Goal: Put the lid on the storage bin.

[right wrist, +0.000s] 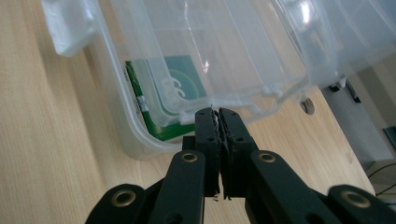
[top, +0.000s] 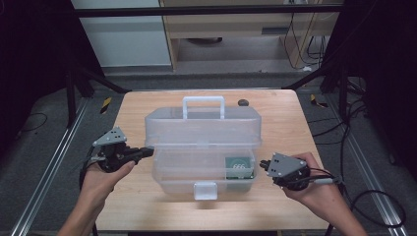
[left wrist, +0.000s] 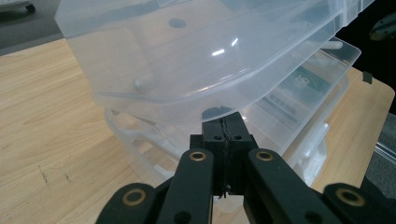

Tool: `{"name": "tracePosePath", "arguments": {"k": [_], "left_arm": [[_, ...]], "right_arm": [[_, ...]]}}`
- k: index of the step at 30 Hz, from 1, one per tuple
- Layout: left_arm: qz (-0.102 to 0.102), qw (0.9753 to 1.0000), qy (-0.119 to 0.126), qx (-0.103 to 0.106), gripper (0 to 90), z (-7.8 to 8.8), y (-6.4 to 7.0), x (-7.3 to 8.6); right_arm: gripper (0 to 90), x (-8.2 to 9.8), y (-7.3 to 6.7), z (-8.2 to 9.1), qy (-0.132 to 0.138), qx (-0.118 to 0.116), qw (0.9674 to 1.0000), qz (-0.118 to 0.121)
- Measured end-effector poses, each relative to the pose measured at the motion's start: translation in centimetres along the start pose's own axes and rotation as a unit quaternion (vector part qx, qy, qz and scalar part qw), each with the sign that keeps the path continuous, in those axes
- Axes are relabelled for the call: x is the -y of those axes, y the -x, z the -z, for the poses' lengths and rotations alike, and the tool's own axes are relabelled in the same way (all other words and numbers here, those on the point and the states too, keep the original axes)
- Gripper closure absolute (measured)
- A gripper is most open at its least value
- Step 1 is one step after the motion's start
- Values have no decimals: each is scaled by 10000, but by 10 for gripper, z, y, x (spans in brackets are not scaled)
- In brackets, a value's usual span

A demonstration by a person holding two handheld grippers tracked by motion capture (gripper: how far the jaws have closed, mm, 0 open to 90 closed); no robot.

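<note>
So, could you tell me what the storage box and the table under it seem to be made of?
The storage box looks like translucent, glossy plastic: the green card inside shows through its wall, and the left gripper view catches bright glints on its lid. The table appears to be light wood or a wood-look laminate with a matte finish; grain lines run across it, though I can't tell which.

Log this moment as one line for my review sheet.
scene: clear plastic box on wooden table, lid raised | left tool: shut, at lid's left edge | right tool: shut, beside box's right end | inside: green packet
</note>
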State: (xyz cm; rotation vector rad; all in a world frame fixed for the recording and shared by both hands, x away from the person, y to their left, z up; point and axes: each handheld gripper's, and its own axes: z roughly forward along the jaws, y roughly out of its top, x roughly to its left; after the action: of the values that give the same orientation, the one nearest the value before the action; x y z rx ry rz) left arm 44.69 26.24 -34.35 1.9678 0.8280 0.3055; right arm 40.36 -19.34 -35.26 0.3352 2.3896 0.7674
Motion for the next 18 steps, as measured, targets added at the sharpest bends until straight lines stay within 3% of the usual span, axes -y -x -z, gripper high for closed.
{"name": "tracePosePath", "arguments": {"k": [10,18], "left_arm": [[1,10000,56,11,899,-1,2,6],[-5,10000,83,14,899,-2,3,14]], "right_arm": [[871,27,12,-12,-120,128,9988,-454],[870,54,22,-26,-157,310,9943,-1010]]}}
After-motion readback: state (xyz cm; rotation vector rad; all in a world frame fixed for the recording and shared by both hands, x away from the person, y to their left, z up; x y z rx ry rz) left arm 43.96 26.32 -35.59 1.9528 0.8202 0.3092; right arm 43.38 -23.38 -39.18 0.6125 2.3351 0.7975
